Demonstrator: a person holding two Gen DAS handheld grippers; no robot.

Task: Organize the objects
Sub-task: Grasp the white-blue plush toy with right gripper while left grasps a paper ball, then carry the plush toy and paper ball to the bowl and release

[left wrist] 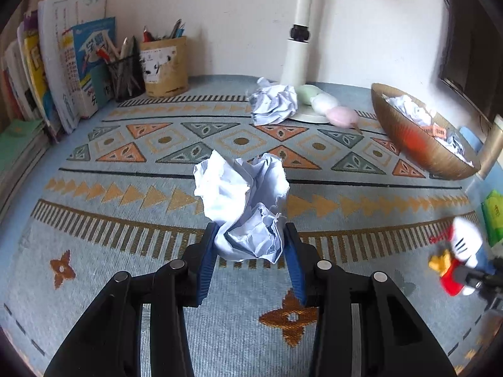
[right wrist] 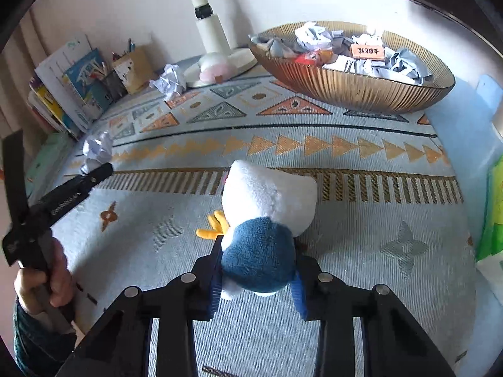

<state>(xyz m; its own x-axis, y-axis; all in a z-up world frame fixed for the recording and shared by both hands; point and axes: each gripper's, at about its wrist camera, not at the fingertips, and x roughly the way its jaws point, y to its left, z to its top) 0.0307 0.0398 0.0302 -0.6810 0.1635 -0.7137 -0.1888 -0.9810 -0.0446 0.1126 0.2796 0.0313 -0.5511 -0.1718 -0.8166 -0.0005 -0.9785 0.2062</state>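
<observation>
**Both grippers loaded, one paper ball waiting by the lamp**

From the left wrist camera, the left gripper [left wrist: 251, 245] is pinching a crumpled paper ball [left wrist: 243, 202] between its blue pads, holding it over the middle of the patterned cloth [left wrist: 110, 245] covering the bench. A second paper ball [left wrist: 273, 103] is lying at the far side, touching the white lamp base [left wrist: 309, 116], with a three-ball pastel dango toy [left wrist: 327, 103] resting on that base. At the far right a ribbed gold bowl [left wrist: 408, 144] is already holding crumpled paper and an orange card. Far left, a row of books [left wrist: 63, 69] is leaning against the wall beside two pen holders: a black mesh one [left wrist: 125, 78] and a tan one [left wrist: 165, 66]. The plush toy [left wrist: 460, 260] is showing blurred at the right edge.

From the right wrist camera, the right gripper [right wrist: 256, 270] is closing its jaws on the plush duck [right wrist: 267, 216], squeezing its blue body, near the middle of the cloth. The bowl [right wrist: 355, 91] is sitting far right with several paper wads inside, too tangled to count. The person's left hand [right wrist: 47, 279] is gripping the other tool at the left edge.

Judging by this, tidying is well underway: two items are in hand and still need placing, and one loose paper ball [right wrist: 169, 81] is left by the lamp.
</observation>
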